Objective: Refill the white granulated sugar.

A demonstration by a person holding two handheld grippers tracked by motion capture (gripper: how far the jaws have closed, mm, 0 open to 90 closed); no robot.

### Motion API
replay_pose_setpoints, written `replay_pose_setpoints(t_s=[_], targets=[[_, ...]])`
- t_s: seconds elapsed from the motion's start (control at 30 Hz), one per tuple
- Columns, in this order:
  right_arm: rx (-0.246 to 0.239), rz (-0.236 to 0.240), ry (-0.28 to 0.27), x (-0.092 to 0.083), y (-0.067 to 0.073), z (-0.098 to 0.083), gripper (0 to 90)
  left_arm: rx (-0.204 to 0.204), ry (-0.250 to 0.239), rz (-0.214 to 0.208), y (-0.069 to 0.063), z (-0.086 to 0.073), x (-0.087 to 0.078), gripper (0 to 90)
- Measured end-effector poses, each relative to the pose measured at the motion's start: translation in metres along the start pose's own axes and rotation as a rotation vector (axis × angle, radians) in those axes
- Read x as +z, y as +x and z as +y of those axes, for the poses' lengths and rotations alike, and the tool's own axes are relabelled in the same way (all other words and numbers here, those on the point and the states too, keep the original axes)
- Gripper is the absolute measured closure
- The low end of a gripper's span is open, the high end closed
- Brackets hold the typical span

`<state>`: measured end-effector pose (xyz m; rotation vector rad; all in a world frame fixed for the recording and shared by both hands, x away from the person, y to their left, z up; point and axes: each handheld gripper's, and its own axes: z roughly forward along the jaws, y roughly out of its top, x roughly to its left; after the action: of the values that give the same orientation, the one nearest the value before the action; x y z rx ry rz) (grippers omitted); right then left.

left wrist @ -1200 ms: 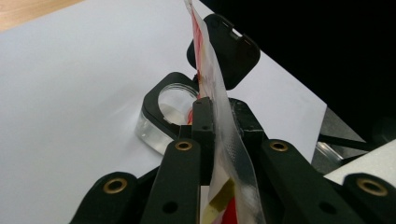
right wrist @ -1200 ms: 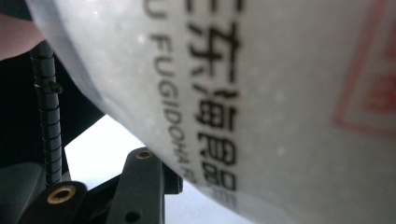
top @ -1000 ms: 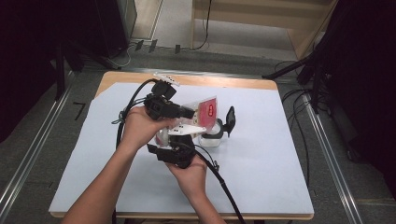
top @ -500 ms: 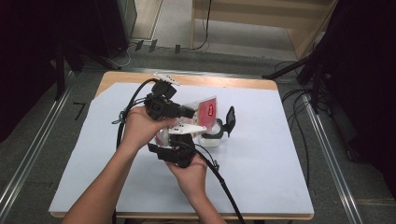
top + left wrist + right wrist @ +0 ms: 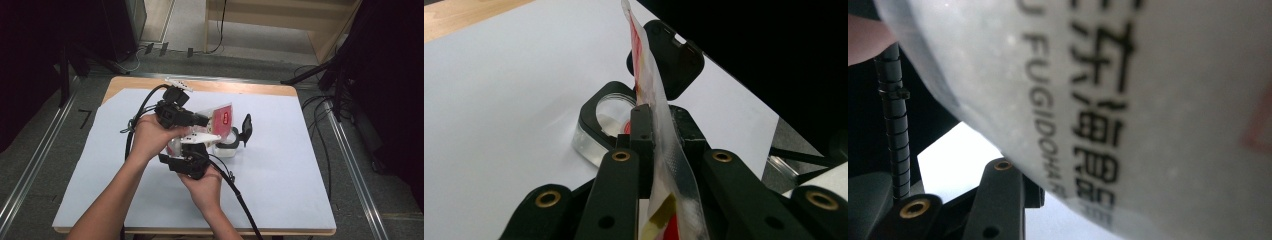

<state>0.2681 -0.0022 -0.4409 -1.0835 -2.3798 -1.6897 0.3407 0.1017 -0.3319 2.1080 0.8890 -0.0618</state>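
- Left gripper [image 5: 656, 130]: clamped on red-and-clear packet [image 5: 649, 90], edge-on above clear container [image 5: 606, 125] with black flip lid.
- Right gripper [image 5: 192, 157]: jaws part-closed, grip unclear; packet close before it.

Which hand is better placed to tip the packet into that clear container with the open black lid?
Left, most likely. The left gripper is clamped on the packet, whose upper edge already stands just above the container. The right gripper sits lower, at the packet's near end, and looks better suited to steadying it.

Wooden worktop [image 5: 260, 89] under a white sheet [image 5: 280, 170]; grey carpet floor [image 5: 50, 150], metal rails [image 5: 357, 175] alongside, cables [image 5: 320, 107] off the right edge, pale wooden furniture [image 5: 280, 20] beyond.
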Motion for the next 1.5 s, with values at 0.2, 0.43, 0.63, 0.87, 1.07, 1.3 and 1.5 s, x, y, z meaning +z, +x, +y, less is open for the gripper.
replay_pose_setpoints(t_s=[0.2, 0.43, 0.63, 0.87, 1.07, 1.3, 1.5], targets=[[0.001, 0.002, -0.002, 0.0000, 0.0000, 0.0000, 62.2, 0.004, 0.002, 0.001, -0.0002, 0.0001, -0.0001, 83.5], [0.003, 0.005, -0.019, 0.0002, 0.0003, 0.0003, 62.0, 0.017, -0.002, 0.013, -0.0037, 0.0015, -0.0008, 83.6], [-0.012, -0.007, -0.024, 0.0008, 0.0028, 0.0000, 60.7, 0.015, 0.002, 0.016, -0.0051, 0.0016, -0.0018, 83.8], [-0.019, -0.013, -0.028, 0.0003, 0.0029, -0.0002, 63.0, 0.027, -0.004, 0.028, -0.0087, 0.0022, -0.0015, 83.8], [-0.011, -0.018, -0.028, 0.0004, 0.0034, -0.0001, 63.2, 0.024, -0.004, 0.026, -0.0082, 0.0020, -0.0013, 83.7], [0.000, -0.019, -0.040, 0.0007, 0.0033, -0.0006, 63.4, 0.024, -0.006, 0.026, -0.0083, 0.0021, -0.0009, 83.6], [0.014, -0.011, -0.042, 0.0001, 0.0024, -0.0006, 63.4, 0.029, -0.009, 0.026, -0.0087, 0.0022, -0.0004, 82.7]])
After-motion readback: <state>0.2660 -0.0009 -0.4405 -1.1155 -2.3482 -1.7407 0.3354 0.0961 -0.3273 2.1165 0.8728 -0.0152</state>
